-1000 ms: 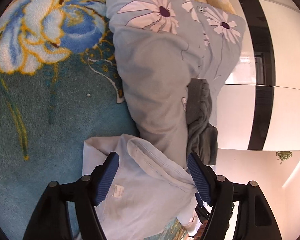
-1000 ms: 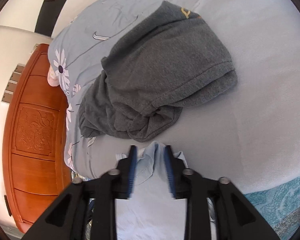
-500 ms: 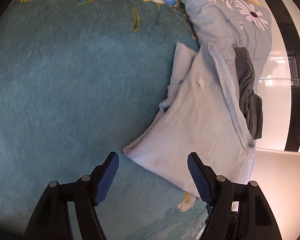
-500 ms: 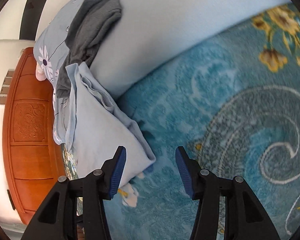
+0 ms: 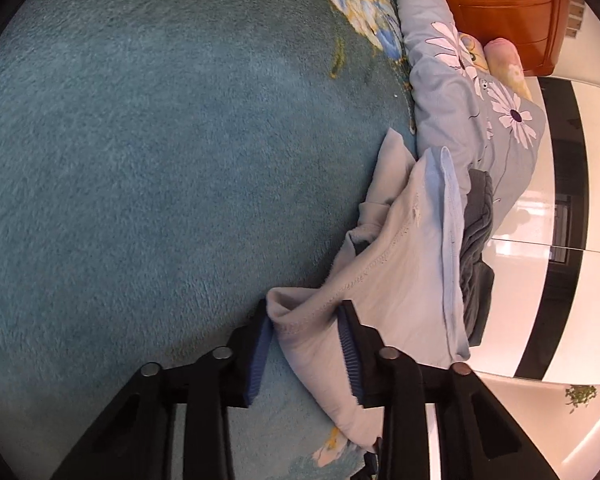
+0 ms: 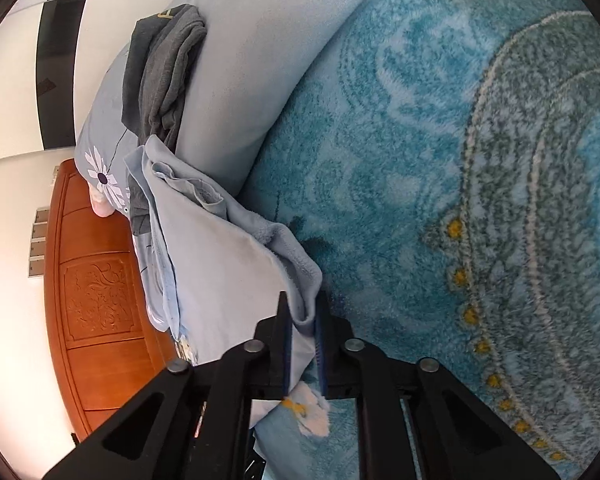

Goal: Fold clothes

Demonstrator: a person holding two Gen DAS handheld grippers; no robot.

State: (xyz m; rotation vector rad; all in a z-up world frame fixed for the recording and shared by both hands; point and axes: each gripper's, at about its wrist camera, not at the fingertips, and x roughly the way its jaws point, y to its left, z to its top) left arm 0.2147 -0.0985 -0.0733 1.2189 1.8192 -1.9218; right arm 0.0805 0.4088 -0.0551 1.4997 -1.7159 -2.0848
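Observation:
A pale blue shirt (image 5: 400, 272) lies on the teal blanket (image 5: 140, 160), draped up against a floral pillow (image 5: 460, 112). My left gripper (image 5: 306, 312) has its jaws around the shirt's hemmed corner, with a gap still between them. My right gripper (image 6: 303, 312) is shut on another corner of the same shirt (image 6: 212, 264). A dark grey garment (image 6: 160, 64) lies crumpled on the pillow behind the shirt; it also shows in the left wrist view (image 5: 476, 240).
A carved wooden headboard (image 6: 96, 300) stands behind the pillows. The patterned teal blanket (image 6: 460, 160) spreads to the right of the shirt. A white and black wardrobe (image 5: 560, 240) is beyond the bed.
Both grippers moved onto the shirt's lower corners. The right jaws closed on the fabric. The left jaws narrowed around the hem corner.

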